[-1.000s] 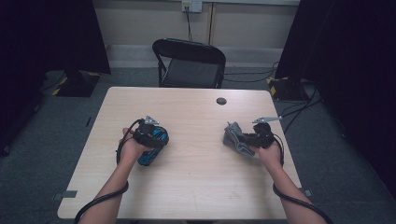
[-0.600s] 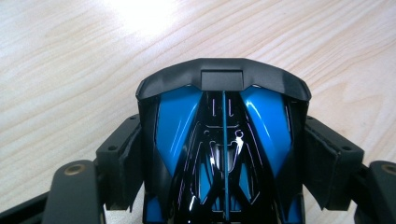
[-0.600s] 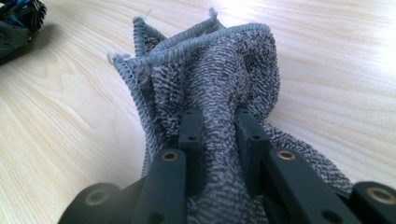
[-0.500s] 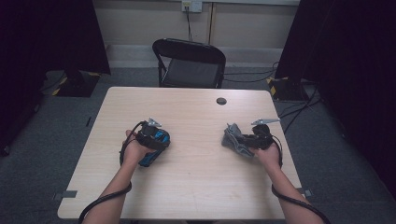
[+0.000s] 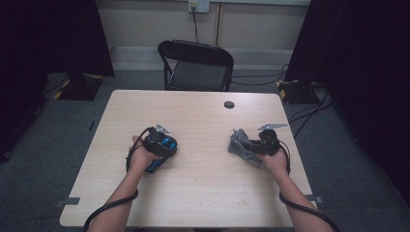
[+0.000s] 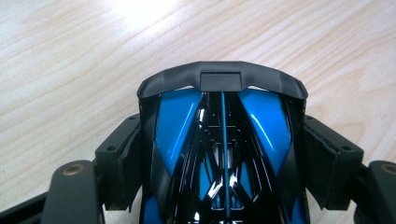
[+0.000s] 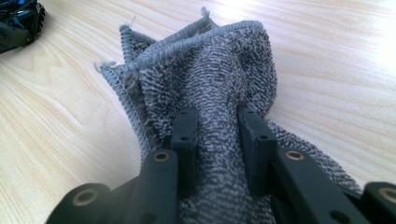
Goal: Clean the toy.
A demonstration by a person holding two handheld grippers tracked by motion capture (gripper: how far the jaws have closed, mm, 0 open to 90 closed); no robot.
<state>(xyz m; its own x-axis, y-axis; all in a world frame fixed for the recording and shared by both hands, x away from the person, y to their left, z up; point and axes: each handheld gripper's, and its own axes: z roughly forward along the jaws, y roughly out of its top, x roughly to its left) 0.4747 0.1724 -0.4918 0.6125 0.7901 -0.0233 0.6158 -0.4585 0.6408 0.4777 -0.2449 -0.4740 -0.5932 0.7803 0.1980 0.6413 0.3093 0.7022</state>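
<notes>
On a pale wooden table [image 5: 203, 193] facing a black chair [image 5: 196, 65], the left gripper [image 6: 223, 154] clamps a blue toy car [image 6: 219, 140]. The right gripper [image 7: 219, 135], its jaws just easing apart, pinches a grey cloth [image 7: 205, 79]. Dark curtains [image 5: 48, 38] hide the room's sides.

- High view looks forward and down over the whole bench [image 5: 203, 193], chair [image 5: 198, 65] beyond.
- Left gripper view rides close behind a blue-black toy car [image 6: 222, 158].
- Right gripper view hugs a grey cloth [image 7: 210, 79]; both also show in the high view.
</notes>
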